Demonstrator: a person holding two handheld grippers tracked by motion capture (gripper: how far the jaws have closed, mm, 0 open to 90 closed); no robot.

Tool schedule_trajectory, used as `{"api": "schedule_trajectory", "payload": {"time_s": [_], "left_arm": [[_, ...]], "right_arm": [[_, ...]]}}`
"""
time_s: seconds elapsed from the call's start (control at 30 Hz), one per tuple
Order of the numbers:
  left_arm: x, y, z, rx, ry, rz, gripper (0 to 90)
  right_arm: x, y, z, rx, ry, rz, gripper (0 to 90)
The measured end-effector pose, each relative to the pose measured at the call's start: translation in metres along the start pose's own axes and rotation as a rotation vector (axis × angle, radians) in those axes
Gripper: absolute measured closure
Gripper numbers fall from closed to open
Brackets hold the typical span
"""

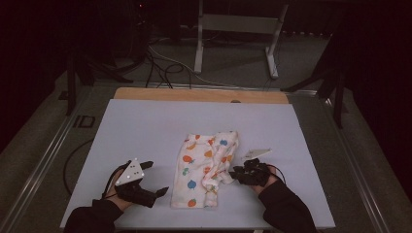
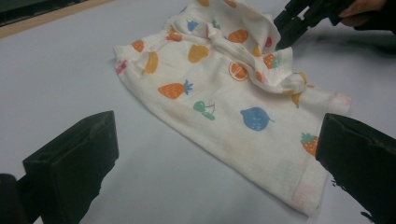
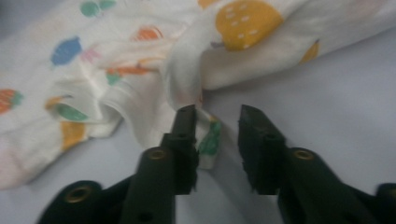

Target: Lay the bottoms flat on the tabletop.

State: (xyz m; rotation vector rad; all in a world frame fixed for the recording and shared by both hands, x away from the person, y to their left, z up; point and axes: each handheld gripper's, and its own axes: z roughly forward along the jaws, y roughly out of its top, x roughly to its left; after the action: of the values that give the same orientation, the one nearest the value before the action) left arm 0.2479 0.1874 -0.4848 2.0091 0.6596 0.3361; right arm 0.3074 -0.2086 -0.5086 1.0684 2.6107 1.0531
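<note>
— Any writing on your feeds? Labels, brands, numbers?

— I'm checking all three now, and there's nothing I can read. The cloth [image 1: 206, 167] carries a print of fruit pictures, carrots, cherries, strawberries, but no letters or figures among them.

— Anything on the grippers?

— None that I can make out. The grey plate [image 1: 131, 172] on my left gripper [image 1: 154, 178] has pale dots, not characters. The right gripper [image 3: 217, 128] jaws are plain black up close.

— And the table?

— The white tabletop [image 1: 145, 126] bears no markings from where I'm watching.
</note>
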Motion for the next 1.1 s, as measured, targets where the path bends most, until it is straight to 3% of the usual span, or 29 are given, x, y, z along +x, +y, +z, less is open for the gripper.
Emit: {"api": "schedule_trajectory", "payload": {"time_s": [0.07,0.17,0.3,0.47,0.63,0.8,0.93,1.1], "left_arm": [[0.0,0.0,0.0,-0.001,0.001,-0.003,0.6],[0.0,0.0,-0.001,0.001,-0.001,0.002,0.6],[0.0,0.001,-0.002,-0.007,0.001,0.001,0.6],[0.001,0.001,-0.002,-0.011,0.003,-0.005,0.6],[0.001,0.001,-0.001,-0.008,0.004,-0.006,0.6],[0.002,0.001,-0.002,-0.007,0.006,-0.007,0.6],[0.002,0.001,-0.002,-0.006,0.006,-0.004,0.6],[0.002,0.001,-0.002,-0.006,0.007,-0.005,0.7]], "right_arm": [[0.001,-0.001,0.002,0.03,0.007,-0.013,88.4],[0.004,0.0,-0.007,0.026,0.014,-0.006,89.6],[0.01,-0.004,-0.031,-0.036,0.011,0.015,89.7],[0.013,-0.022,-0.059,-0.097,-0.001,0.058,89.6],[0.009,-0.044,-0.083,-0.136,-0.054,0.105,89.5],[0.008,-0.06,-0.092,-0.14,-0.066,0.142,89.0],[0.009,-0.07,-0.092,-0.105,-0.096,0.147,89.0],[0.006,-0.083,-0.095,-0.088,-0.089,0.196,89.0]]}}
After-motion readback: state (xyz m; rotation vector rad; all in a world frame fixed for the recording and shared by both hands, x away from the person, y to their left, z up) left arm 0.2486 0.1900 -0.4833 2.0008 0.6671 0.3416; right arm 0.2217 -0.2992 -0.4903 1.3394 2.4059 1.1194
